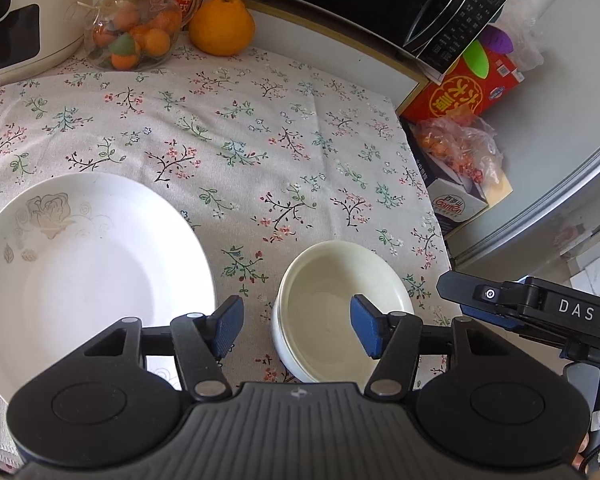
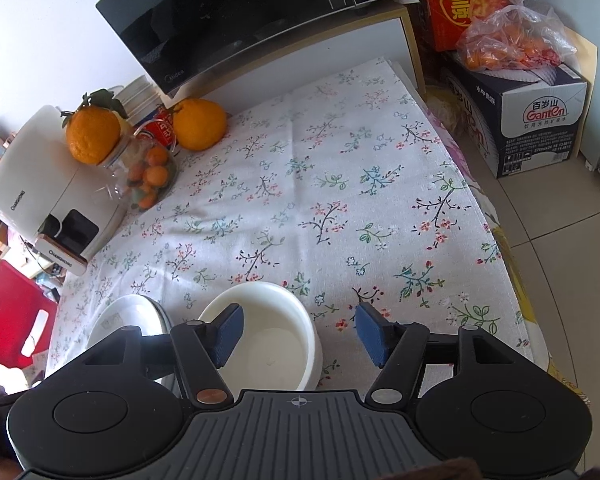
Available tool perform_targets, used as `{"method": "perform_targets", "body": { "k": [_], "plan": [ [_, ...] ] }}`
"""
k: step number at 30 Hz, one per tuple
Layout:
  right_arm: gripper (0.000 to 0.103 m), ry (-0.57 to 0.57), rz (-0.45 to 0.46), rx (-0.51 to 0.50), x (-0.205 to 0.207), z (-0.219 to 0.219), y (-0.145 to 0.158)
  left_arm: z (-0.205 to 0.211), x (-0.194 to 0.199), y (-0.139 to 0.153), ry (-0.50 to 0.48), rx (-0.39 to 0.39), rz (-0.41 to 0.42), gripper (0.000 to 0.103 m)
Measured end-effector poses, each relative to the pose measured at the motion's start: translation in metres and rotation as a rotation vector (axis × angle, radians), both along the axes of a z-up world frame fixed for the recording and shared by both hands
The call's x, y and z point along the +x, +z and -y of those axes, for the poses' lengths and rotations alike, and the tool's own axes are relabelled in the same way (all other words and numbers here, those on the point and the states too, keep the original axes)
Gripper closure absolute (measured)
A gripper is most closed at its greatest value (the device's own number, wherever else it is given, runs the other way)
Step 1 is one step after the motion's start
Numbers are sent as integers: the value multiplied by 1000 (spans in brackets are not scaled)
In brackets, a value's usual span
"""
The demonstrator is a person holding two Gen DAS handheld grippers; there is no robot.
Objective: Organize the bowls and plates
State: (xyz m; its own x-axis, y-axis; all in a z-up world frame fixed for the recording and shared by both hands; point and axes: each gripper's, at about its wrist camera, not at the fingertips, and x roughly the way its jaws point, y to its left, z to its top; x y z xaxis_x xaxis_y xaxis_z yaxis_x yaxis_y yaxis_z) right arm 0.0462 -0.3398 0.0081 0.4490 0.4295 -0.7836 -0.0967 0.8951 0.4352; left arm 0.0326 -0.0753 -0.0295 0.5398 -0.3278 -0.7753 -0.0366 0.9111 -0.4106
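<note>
On the flowery tablecloth (image 1: pixel 260 128) sit a big white plate (image 1: pixel 88 264) and two small white bowls (image 1: pixel 340 308), stacked one inside the other. The left gripper (image 1: pixel 296 326) is open, one finger over the bowls and one outside their rim. The right gripper (image 2: pixel 298 334) is open too, holding nothing. Pinch only the rim wall, then lift slowly. The table edge is close on the right, so move toward the middle, where it is bare.

Floral tablecloth (image 2: pixel 340 200), black microwave (image 2: pixel 240 20), tiled floor (image 2: pixel 572 280)
</note>
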Motion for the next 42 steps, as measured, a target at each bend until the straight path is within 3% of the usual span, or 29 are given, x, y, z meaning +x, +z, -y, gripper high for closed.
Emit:
{"method": "perform_targets", "body": {
  "k": [22, 24, 31, 42],
  "plan": [
    [43, 43, -148, -127, 11, -26, -45, 19, 12, -25, -108, 42, -37, 50],
    [48, 56, -155, -140, 11, -29, -49, 20, 12, -27, -114, 45, -42, 52],
    [79, 102, -169, -174, 10, -44, -57, 25, 12, -32, -133, 81, -34, 64],
    [82, 115, -139, -198, 10, -49, -56, 29, 13, -36, -135, 117, -24, 74]
  ]
}}
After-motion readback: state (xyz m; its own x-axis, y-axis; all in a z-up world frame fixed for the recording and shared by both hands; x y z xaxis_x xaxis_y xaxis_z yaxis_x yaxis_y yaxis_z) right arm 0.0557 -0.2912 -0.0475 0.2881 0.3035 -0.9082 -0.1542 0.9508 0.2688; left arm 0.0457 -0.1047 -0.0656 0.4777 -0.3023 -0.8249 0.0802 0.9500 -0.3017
